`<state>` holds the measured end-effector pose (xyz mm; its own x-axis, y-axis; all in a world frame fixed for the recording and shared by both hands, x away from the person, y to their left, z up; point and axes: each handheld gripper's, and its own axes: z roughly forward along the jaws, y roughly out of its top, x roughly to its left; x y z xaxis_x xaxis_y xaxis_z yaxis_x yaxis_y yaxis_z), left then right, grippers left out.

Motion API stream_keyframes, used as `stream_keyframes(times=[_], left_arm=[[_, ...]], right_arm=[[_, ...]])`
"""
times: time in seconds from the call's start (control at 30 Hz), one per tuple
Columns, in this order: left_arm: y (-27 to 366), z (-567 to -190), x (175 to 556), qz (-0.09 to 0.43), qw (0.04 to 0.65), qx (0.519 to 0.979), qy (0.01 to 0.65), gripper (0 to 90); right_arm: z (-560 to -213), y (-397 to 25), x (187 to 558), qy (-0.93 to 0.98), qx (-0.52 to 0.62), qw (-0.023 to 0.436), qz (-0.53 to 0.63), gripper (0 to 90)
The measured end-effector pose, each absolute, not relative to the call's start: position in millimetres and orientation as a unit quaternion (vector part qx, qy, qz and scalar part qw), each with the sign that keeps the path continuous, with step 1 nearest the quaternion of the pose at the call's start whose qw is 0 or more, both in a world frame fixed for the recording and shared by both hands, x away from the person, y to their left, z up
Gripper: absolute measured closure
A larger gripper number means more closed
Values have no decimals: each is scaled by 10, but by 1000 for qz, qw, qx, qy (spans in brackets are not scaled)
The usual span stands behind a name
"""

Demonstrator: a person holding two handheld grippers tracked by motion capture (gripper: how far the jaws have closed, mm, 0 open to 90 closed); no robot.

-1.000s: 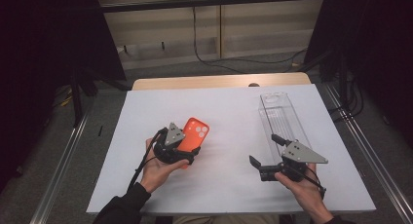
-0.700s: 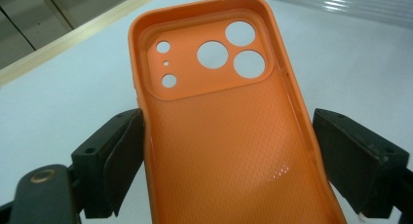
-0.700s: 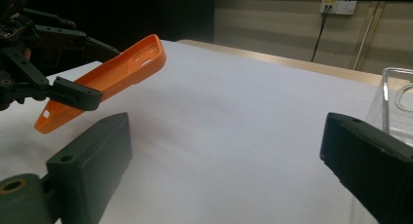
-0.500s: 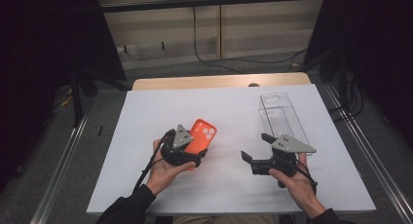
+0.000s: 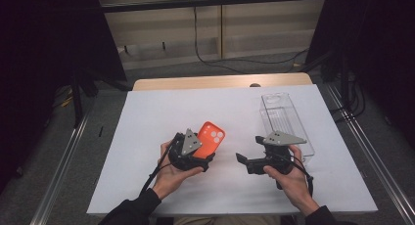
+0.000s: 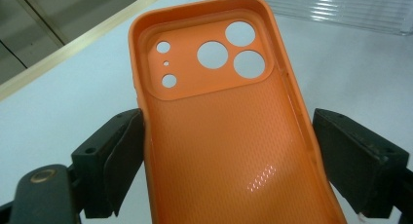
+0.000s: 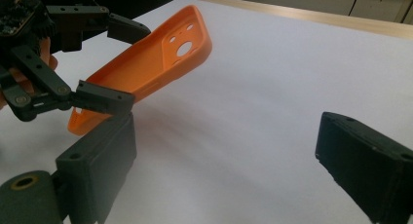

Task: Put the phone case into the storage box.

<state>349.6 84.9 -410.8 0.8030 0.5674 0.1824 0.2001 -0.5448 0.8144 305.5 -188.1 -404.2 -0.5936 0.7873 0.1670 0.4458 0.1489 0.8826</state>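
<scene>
Left gripper (image 5: pixel 203 154) grips the orange phone case (image 5: pixel 210 139) across its width, one jaw pressed on each long side. The case is lifted off the white table cover (image 5: pixel 147 122), tilted, camera-cutout end pointing away from the person and up. In the left gripper view the case's (image 6: pixel 229 136) hollow inner side faces the camera, with a textured floor and round lens holes at the top end.

Right gripper (image 5: pixel 241 159) hovers low over the cover, near the case but apart from it, pointing toward it. Its jaws stand spread wide with nothing between them; the right gripper view shows only white cover in the gap.

A clear plastic box (image 5: pixel 281 120) lies on the cover just behind the right hand (image 5: pixel 288 178).
</scene>
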Motion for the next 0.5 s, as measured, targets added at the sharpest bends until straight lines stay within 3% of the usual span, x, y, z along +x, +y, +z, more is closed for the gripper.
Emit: stream_keyframes(times=[0.5], left_arm=[[731, -4135, 3386, 246, 421, 849, 206, 139]], right_arm=[[-3944, -1804, 3144, 747, 440, 106, 487, 84]])
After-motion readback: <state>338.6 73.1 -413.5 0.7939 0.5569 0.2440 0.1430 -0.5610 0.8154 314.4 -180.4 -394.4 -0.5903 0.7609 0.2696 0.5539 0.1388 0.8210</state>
